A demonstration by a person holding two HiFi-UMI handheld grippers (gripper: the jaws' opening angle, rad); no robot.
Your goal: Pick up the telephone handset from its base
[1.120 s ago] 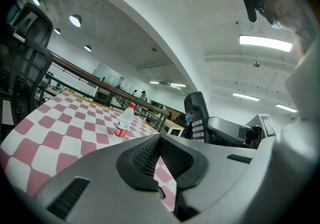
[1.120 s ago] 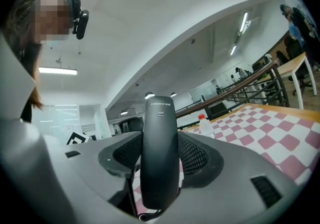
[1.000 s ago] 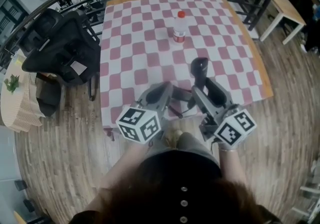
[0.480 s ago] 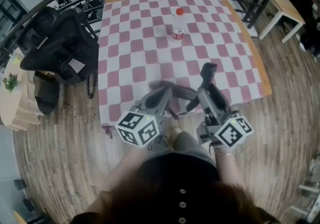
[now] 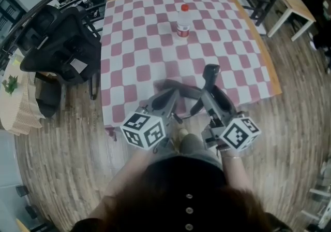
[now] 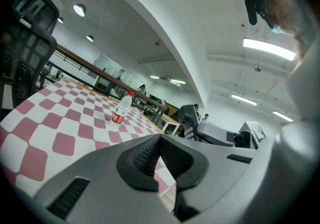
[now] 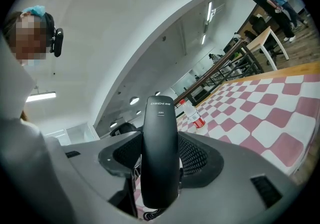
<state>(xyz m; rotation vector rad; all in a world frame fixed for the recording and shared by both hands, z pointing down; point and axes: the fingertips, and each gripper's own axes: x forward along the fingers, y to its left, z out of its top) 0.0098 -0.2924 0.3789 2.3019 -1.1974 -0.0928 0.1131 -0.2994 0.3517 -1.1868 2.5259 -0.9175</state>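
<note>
Right gripper view: right gripper (image 7: pixel 161 165) clamps black handset (image 7: pixel 160 138); left gripper (image 6: pixel 160 154) jaws together, empty.

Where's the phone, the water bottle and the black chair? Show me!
phone handset (image 7: pixel 160 158): right gripper view, middle of its black back.
water bottle (image 5: pixel 182 21): head view, its clear body.
black chair (image 5: pixel 59 52): head view, its dark middle.

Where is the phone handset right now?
The handset is gripped upright in the right gripper, right of centre in the head view, over the near edge of the checkered table, well short of the water bottle.
</note>
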